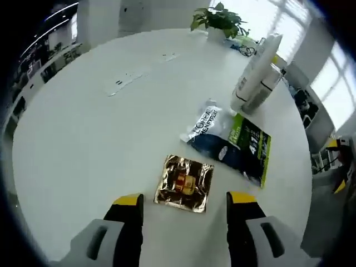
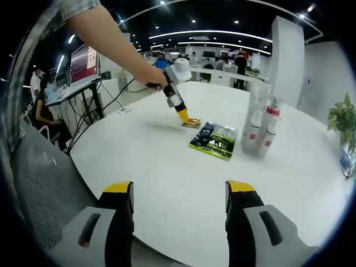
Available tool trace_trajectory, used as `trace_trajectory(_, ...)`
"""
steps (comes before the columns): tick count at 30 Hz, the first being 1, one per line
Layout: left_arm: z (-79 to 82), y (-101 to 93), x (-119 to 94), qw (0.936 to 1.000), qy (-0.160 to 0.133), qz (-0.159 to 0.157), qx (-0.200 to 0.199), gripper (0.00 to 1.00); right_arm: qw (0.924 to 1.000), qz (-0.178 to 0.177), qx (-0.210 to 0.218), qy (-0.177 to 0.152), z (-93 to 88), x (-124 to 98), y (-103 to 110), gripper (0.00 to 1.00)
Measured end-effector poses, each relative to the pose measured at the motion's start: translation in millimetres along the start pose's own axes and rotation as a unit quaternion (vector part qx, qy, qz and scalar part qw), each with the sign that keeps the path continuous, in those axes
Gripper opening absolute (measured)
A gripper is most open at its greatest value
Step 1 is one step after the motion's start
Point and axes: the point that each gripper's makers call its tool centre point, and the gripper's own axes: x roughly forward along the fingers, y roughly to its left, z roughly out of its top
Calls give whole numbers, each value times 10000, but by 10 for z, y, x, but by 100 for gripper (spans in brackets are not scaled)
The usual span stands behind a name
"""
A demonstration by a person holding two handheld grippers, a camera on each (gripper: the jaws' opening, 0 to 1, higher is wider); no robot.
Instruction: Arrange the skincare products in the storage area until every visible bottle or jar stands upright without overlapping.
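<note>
A gold foil sachet (image 1: 184,183) lies flat on the white round table (image 1: 100,139), just beyond my left gripper (image 1: 185,199), which stands open above it. A silver and dark blue sachet (image 1: 207,129) overlaps a green and black sachet (image 1: 248,146) behind it. A white tube (image 1: 254,73) and a grey bottle (image 1: 266,89) stand upright further back. In the right gripper view my right gripper (image 2: 179,188) is open near the table's edge, far from the products. There the left gripper (image 2: 182,115), held by a hand, points down at the gold sachet (image 2: 192,123), beside the green sachet (image 2: 214,141) and the standing bottles (image 2: 261,128).
A potted plant (image 1: 219,21) stands at the table's far side, with small items by it. Papers (image 1: 125,80) lie on the far left of the table. A grey mesh chair (image 2: 41,189) sits by the table's near edge. People and desks are in the background.
</note>
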Motion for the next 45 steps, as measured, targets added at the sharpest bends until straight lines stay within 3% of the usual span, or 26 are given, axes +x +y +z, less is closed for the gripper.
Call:
trace_trajectory(1,61,66,-2,9988,-30,188,457,59,10000,-3,8,3,-5,3,-2,65)
trace_trajectory(4,79,105,16,9985,155,248,453,55,10000,-15,32,16,-17,-2,-11,65)
trace_trajectory(7,78,149,29,9946,389,264,924,54,10000,10,15,32,-32,11,-1,65)
trace_trajectory(9,56,169,32,9880,608,280,1393,53,10000,21,1,40,-39,12,1,65)
trace_trajectory(13,78,156,54,9846,685,156,1601,46,10000,25,-16,85,-62,22,1,65)
trace_trajectory(14,80,135,53,9762,863,82,1987,42,10000,36,3,83,-68,21,2,65)
trace_trajectory(18,83,145,58,9680,1035,18,2287,42,9999,60,6,93,-77,25,13,65)
trace_trajectory(24,82,147,46,9613,1226,-15,2468,41,9999,71,10,118,-84,27,13,65)
trace_trajectory(27,80,147,46,9606,1266,-14,2475,41,9999,68,18,138,-92,29,11,65)
trace_trajectory(30,77,124,40,9656,1226,-52,2291,44,9999,67,12,128,-86,29,9,65)
trace_trajectory(32,97,139,25,9713,1114,75,2101,52,9999,78,12,119,-83,30,14,65)
trace_trajectory(36,160,192,-112,9747,754,178,2096,63,9999,94,49,101,-76,38,23,66)
trace_trajectory(39,50,298,-248,9750,813,217,2054,70,9999,83,58,77,-65,33,20,66)
trace_trajectory(42,-115,470,-423,9787,868,469,1801,71,9999,82,79,48,-54,37,21,66)
trace_trajectory(45,-386,631,-588,9787,1025,681,1646,77,9999,95,100,35,-52,39,26,67)
